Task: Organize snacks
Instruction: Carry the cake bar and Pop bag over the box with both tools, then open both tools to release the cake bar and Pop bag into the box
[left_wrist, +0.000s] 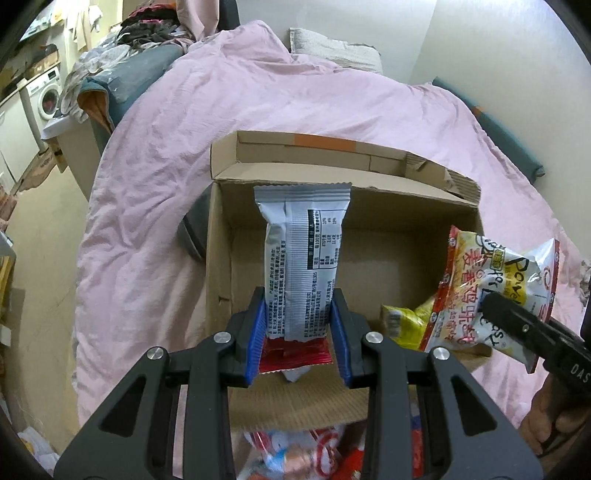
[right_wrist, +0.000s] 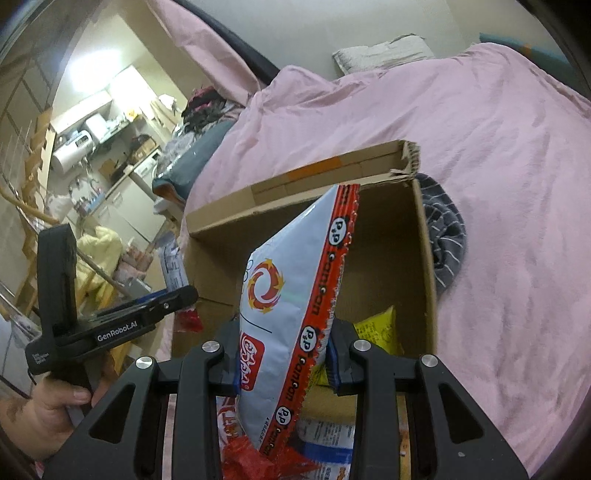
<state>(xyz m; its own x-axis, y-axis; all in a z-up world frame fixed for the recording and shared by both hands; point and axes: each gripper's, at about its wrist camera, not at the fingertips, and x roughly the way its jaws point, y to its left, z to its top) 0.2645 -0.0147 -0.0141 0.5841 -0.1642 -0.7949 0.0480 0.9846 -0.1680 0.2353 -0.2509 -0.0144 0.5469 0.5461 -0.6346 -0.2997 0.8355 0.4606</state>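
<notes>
Left hand-held gripper (left_wrist: 299, 332) pinching grey packet (left_wrist: 303, 254), right hand-held gripper (right_wrist: 284, 362) pinching white bag (right_wrist: 291, 306); both over open box (left_wrist: 218, 258) on bed (left_wrist: 155, 177), probably for dropping in.

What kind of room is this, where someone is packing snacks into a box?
Most likely a small one-room flat. The cardboard box sits on a bed with a pink duvet and a pillow, while a washing machine and kitchen shelves stand close by.

Pink quilt (left_wrist: 295, 96) covers the bed; washing machine (left_wrist: 48, 98) by the pale wall (left_wrist: 332, 18).
</notes>
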